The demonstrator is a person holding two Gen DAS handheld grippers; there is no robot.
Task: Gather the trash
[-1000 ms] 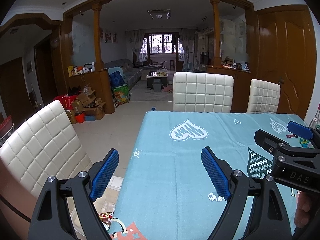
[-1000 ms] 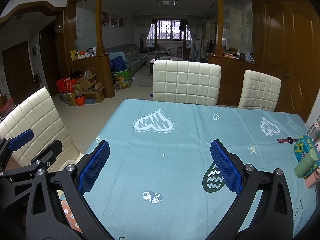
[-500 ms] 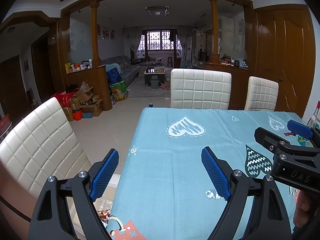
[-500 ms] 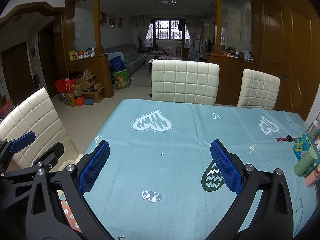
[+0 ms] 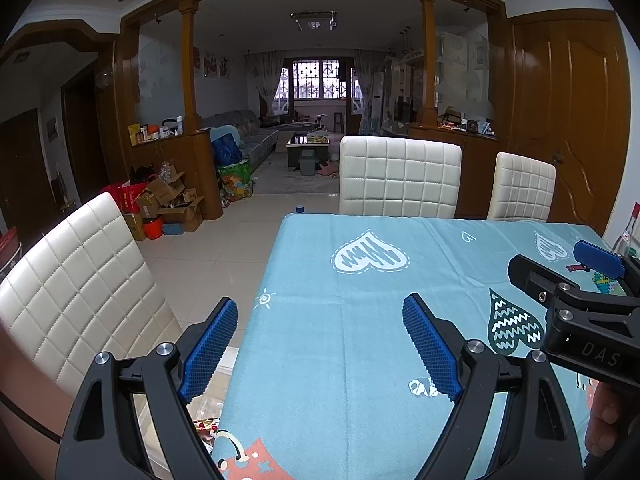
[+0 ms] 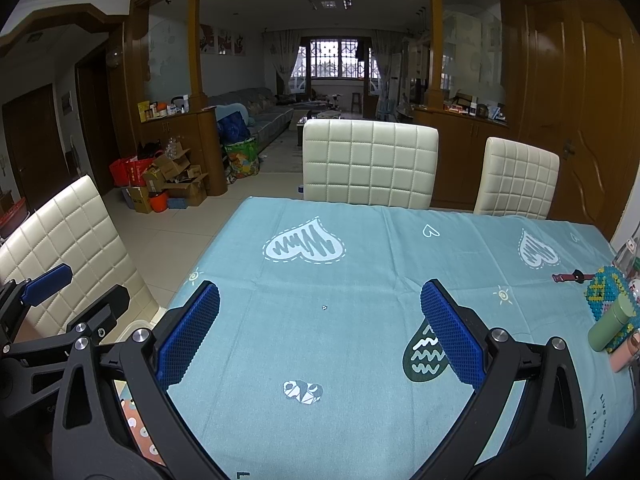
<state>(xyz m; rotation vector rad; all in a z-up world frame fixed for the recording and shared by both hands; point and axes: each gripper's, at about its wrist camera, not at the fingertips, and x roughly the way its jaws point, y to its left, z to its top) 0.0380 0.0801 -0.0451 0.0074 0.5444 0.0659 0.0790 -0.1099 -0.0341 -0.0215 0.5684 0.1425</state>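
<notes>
Both grippers hover over a table with a light blue heart-print cloth [image 5: 360, 320]. My left gripper [image 5: 320, 348] is open and empty above the table's left edge. My right gripper [image 6: 320, 340] is open and empty above the cloth [image 6: 340, 280]; it also shows at the right of the left wrist view [image 5: 576, 292]. A tiny white speck [image 6: 324, 307] lies on the cloth between the right fingers. Clear crumpled packaging [image 5: 206, 412] shows on the floor below the table's left edge.
Cream quilted chairs stand at the left [image 5: 72, 300] and far side [image 5: 400, 176]. A green bottle [image 6: 610, 322], a beaded box [image 6: 608, 292] and a dark red tool [image 6: 570, 277] sit at the table's right end. Cardboard boxes [image 5: 168, 204] pile by the wooden divider.
The left gripper has shifted slightly left and tilted up, so the table sits further right in its view. The right gripper barely moved. Both stay open.
</notes>
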